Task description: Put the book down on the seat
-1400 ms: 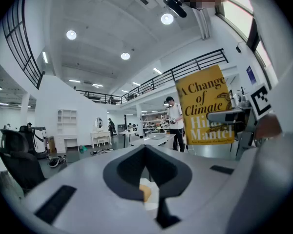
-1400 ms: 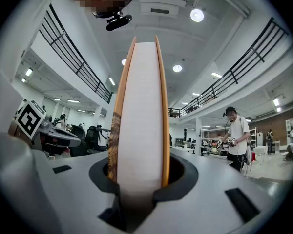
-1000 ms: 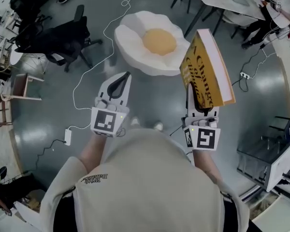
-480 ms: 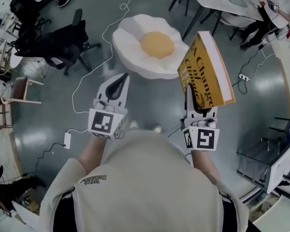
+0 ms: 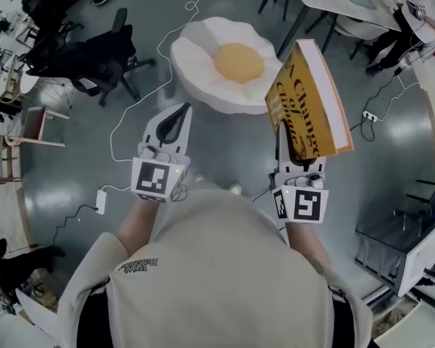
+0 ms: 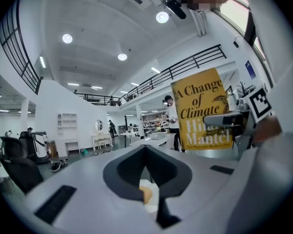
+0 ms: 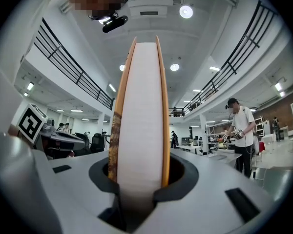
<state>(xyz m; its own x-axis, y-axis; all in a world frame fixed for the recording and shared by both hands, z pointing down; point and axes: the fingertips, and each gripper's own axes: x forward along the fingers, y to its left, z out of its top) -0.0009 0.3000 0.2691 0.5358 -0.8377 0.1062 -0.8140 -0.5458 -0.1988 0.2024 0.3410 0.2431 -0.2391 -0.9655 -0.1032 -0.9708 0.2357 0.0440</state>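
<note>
A yellow hardback book (image 5: 306, 101) stands upright in the air, spine toward the left, with my right gripper (image 5: 293, 149) shut on its lower edge. In the right gripper view the white page block (image 7: 139, 106) fills the gap between the jaws. The seat (image 5: 225, 62) is a white fried-egg-shaped cushion with a yellow middle, on the floor ahead and to the left of the book. My left gripper (image 5: 178, 116) hovers shut and empty, short of the seat's near edge. The left gripper view shows the book's cover (image 6: 202, 111) off to its right.
A black office chair (image 5: 87, 58) stands at the far left, and a white cable (image 5: 141, 96) trails across the grey floor to a power block (image 5: 101, 201). Table legs (image 5: 293, 20) stand behind the seat. A metal cart (image 5: 406, 241) is at the right.
Both grippers keep nearly the same pose; the left one has drifted slightly to the left. The book stays upright in the right gripper.
</note>
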